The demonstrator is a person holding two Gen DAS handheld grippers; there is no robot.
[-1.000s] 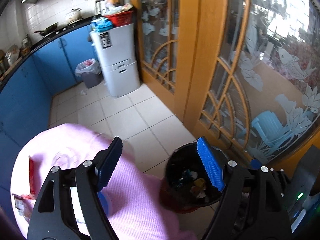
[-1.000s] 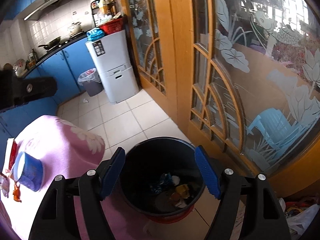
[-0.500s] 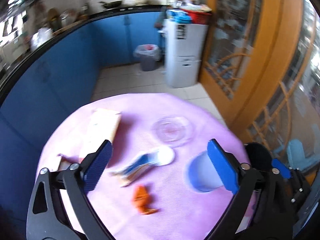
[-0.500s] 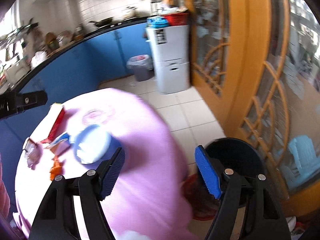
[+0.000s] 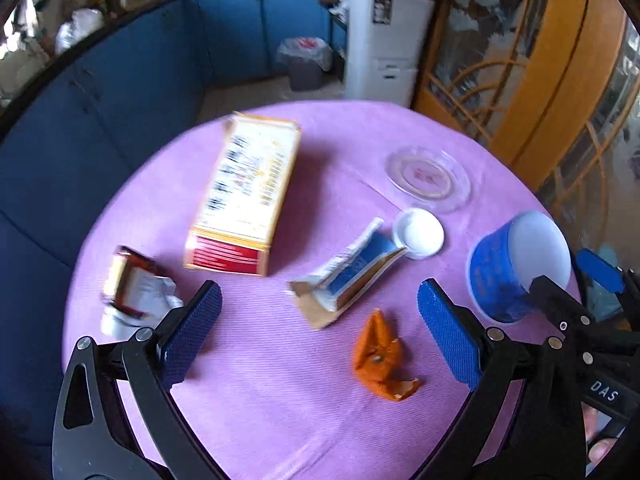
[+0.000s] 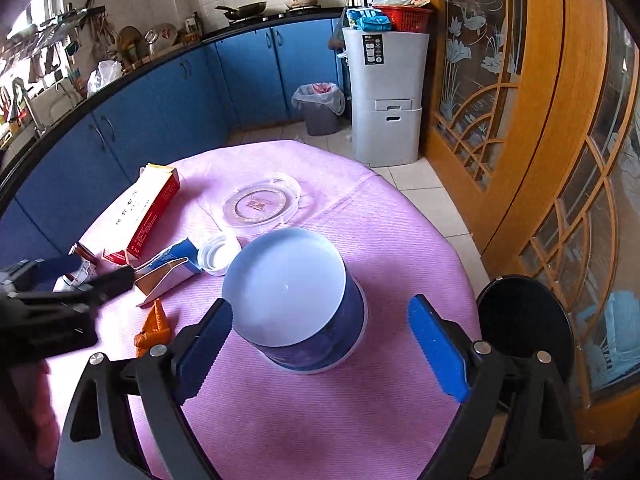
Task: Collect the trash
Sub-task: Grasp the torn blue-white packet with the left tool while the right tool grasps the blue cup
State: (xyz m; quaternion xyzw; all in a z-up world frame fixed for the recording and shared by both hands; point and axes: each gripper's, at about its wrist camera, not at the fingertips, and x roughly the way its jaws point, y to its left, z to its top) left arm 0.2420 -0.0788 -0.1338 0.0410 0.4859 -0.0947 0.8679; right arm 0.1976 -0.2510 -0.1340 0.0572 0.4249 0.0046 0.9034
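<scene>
- Round and covered in a pink cloth, the table (image 6: 384,240) stands in a kitchen with blue cabinets (image 6: 168,104); a second ago both cameras looked down into the black bin (image 6: 524,332) on the floor at the table's edge, and now we face the tabletop instead.
- We hold the left gripper (image 5: 320,332) over the litter with its jaws wide apart and nothing between them; they have just been opening.
- Ahead of it lie an orange scrap (image 5: 380,356), a torn blue-and-white carton (image 5: 352,272) with a white cap (image 5: 418,234) touching its end, a red-and-yellow box (image 5: 248,192) and a crumpled wrapper (image 5: 136,296).
- We aim the right gripper (image 6: 320,344) at the blue tub (image 6: 296,304), which stands upside down; its jaws have just been opening and now flank the tub without pressing on it.
- A clear lid (image 6: 262,204) lies farther back.
- We judge that both hands are empty and back for another load, the tub likely next for the right.
</scene>
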